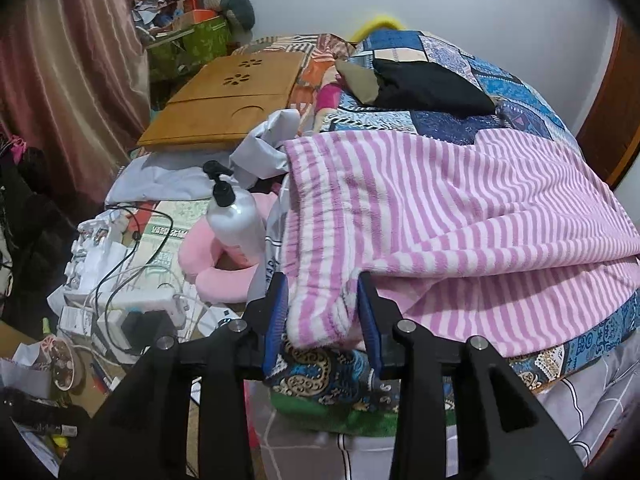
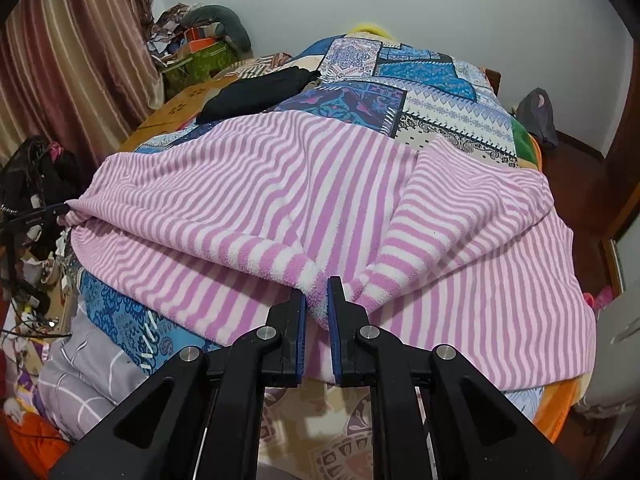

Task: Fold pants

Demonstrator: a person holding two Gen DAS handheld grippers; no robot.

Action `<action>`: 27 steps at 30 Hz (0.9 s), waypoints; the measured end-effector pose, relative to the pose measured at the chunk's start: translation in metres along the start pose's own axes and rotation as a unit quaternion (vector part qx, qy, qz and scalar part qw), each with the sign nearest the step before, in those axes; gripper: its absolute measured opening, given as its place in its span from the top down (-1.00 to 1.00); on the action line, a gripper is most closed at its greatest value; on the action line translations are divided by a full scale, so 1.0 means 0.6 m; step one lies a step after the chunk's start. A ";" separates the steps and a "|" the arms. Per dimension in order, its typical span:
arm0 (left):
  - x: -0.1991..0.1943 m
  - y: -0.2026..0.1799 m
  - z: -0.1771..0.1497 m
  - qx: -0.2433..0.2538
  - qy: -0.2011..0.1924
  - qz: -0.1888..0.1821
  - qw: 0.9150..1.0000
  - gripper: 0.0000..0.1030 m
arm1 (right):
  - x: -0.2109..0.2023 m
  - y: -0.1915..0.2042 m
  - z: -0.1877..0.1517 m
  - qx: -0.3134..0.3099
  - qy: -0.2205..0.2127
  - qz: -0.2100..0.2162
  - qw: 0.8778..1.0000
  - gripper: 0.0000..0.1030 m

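Observation:
Pink-and-white striped fleece pants (image 1: 440,208) (image 2: 260,184) are spread across the patchwork bed quilt (image 2: 420,72), with the top layer folded over toward the near edge. My left gripper (image 1: 322,280) has a bunched corner of the pants filling the gap between its blue pads, at the bed's left edge. In the right wrist view that gripper (image 2: 56,211) shows at the far left, where the cloth is drawn to a point. My right gripper (image 2: 317,288) is shut on a fold of the pants at the near edge, with the pads almost together.
A black cloth (image 1: 432,84) lies on the quilt behind the pants. Left of the bed are a wooden lap tray (image 1: 224,100), a white pump bottle (image 1: 234,216), a pink neck pillow (image 1: 216,276), tangled cables and chargers (image 1: 132,304) and a curtain (image 1: 60,80).

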State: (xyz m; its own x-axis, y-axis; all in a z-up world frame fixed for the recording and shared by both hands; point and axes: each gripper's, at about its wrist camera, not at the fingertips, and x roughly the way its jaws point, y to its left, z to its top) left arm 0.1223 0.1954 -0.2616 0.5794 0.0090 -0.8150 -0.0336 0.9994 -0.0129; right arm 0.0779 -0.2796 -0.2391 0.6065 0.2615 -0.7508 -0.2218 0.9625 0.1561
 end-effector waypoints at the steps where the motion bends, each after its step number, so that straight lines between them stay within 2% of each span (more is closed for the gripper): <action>1: -0.003 0.001 0.000 -0.003 0.002 0.000 1.000 0.31 | -0.001 0.000 -0.001 0.002 0.001 0.002 1.000 0.82; 9: -0.041 -0.023 0.043 -0.010 -0.011 0.016 1.000 0.30 | -0.030 -0.010 -0.015 0.004 0.012 -0.008 1.000 0.79; 12: -0.052 -0.042 0.077 -0.016 -0.021 0.017 0.999 0.14 | -0.055 -0.029 -0.006 0.013 -0.004 -0.021 1.000 0.74; 16: -0.054 -0.085 0.124 -0.012 -0.038 0.020 0.999 -0.14 | -0.074 -0.063 0.024 0.027 -0.025 -0.037 0.999 0.66; 19: -0.039 -0.118 0.155 -0.011 -0.040 0.014 0.999 -0.17 | -0.070 -0.088 0.054 0.034 -0.036 -0.048 0.998 0.41; 24: 0.008 -0.182 0.209 -0.003 -0.026 -0.002 1.000 -0.22 | -0.031 -0.128 0.115 0.042 -0.042 -0.053 0.997 0.32; 27: 0.037 -0.213 0.233 0.007 -0.022 -0.005 1.000 -0.28 | 0.007 -0.160 0.155 0.050 -0.040 -0.050 0.997 0.18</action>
State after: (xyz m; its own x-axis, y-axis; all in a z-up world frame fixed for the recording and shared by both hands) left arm 0.2532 0.0729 -0.1973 0.6147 -0.0008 -0.7888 -0.0162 0.9998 -0.0136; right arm 0.1727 -0.3640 -0.1972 0.6809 0.1655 -0.7134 -0.0826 0.9853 0.1498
